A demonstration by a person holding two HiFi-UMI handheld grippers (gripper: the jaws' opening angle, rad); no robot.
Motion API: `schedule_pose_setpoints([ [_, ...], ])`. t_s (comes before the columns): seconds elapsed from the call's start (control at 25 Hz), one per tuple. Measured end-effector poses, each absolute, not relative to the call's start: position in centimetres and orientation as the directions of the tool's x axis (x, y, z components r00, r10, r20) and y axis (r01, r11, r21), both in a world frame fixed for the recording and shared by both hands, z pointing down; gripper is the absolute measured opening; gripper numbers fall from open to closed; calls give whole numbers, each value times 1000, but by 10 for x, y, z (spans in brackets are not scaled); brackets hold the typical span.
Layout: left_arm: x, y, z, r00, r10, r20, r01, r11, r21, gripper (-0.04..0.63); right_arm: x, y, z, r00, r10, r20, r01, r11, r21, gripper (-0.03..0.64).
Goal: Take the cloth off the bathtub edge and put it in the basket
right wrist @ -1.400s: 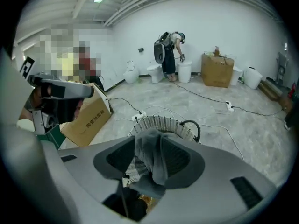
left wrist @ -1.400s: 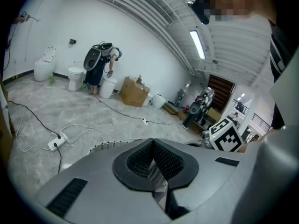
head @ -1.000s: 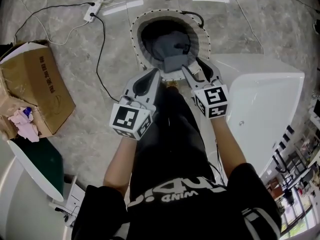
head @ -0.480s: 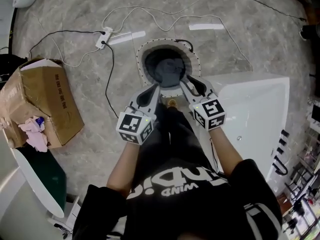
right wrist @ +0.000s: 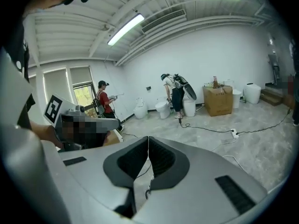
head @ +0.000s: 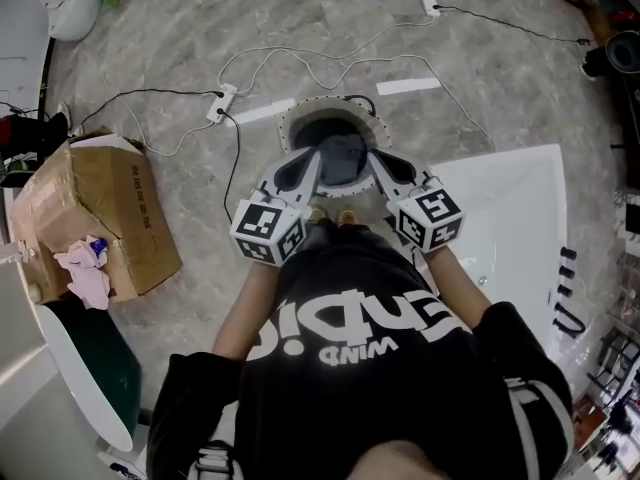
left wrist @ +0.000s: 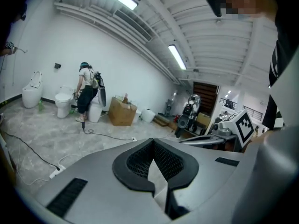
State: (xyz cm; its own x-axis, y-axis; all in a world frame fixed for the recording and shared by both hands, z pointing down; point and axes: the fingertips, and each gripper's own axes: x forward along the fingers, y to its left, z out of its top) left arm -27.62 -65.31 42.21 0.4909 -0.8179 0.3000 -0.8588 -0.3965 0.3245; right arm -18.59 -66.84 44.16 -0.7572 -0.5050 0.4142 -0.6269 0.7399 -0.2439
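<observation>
Cloth [head: 340, 158], grey and crumpled, lay inside the basket [head: 290, 120], down in its dark well under the white, dotted rim. Both grippers hung over the near side of the basket, side by side and pointing across its opening. The left gripper [head: 312, 156] was over the basket's near-left rim. In the left gripper view its [left wrist: 152, 143] jaws were clenched tip to tip, with only floor showing through the slit behind the tips. The right gripper [head: 375, 158] was over the basket's near-right rim. Its [right wrist: 148, 141] jaws had just closed and stood pressed together, grasping nothing. Neither gripper touched the cloth.

The white bathtub [head: 510, 208] stood just right of the basket in the head view, its corner nearest the basket's rim. A brown cardboard box [head: 100, 208] sat well to the left of the basket. A white power strip [head: 221, 103] lay on the marbled floor [head: 480, 78] a little beyond the basket's left side, and a thin cable [head: 300, 53] looped past the basket's far rim.
</observation>
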Motion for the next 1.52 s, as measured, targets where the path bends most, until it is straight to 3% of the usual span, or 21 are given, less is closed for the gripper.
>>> schedule_pose_setpoints([
  [0.24,-267,-636,390,505,-828,243,-852,-432,296,12,-178,-654,401,-800,-538,266,-594,773,-225,14],
  [0.48,-279,-631,380,461,-857,230,-872,-389,296,12,-170,-656,386,-798,-565,210,-601,771,-211,14],
  [1.52,-285,-630,378,422,-873,243,-897,-362,256,12,-175,-663,391,-801,-553,229,-595,774,-214,14],
])
